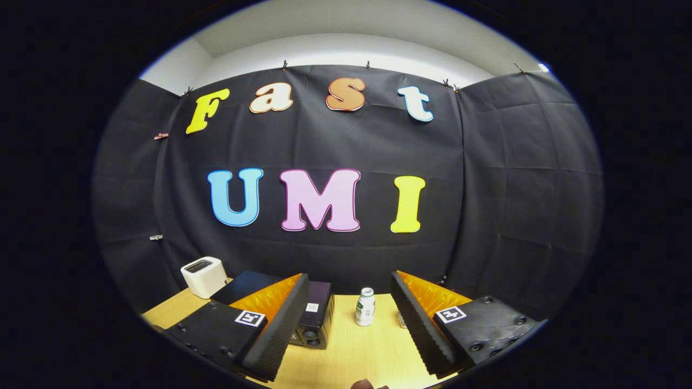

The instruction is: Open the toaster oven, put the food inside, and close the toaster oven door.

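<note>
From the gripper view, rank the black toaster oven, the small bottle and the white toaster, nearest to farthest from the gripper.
The gripper is open, holding nothing.
1. Black toaster oven: beside the left finger, partly hidden by it.
2. Small bottle: standing just ahead, between the fingers.
3. White toaster: beyond the left finger, by the booth wall.

The single fisheye camera rides on the claw [346,324] and looks forward along its two spread fingers, from just above the table's [351,356] near edge, level toward the far edge and the booth wall close behind.
</note>
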Tool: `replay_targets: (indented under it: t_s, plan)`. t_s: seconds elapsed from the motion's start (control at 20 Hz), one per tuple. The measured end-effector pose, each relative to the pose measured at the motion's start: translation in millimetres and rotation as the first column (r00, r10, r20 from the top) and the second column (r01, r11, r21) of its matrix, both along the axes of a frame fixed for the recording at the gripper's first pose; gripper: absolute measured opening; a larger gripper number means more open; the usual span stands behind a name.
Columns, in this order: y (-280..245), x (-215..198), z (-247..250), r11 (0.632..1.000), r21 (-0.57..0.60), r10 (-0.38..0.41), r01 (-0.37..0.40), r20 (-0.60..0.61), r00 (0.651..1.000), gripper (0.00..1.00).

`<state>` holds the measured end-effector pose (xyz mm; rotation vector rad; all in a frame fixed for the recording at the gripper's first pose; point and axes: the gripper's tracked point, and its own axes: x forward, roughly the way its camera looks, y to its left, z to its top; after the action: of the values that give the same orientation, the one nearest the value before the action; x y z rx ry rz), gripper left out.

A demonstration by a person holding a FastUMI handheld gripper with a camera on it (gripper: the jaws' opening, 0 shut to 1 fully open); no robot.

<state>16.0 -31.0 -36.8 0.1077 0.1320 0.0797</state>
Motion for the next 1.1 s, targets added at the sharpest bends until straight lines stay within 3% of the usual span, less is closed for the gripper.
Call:
replay_targets:
  t_s: [1.1]
  plan:
    - [-12.1,0.3,-7.2,1.000,0.021,-0.021,0.021,-0.014,1.000,0.98]
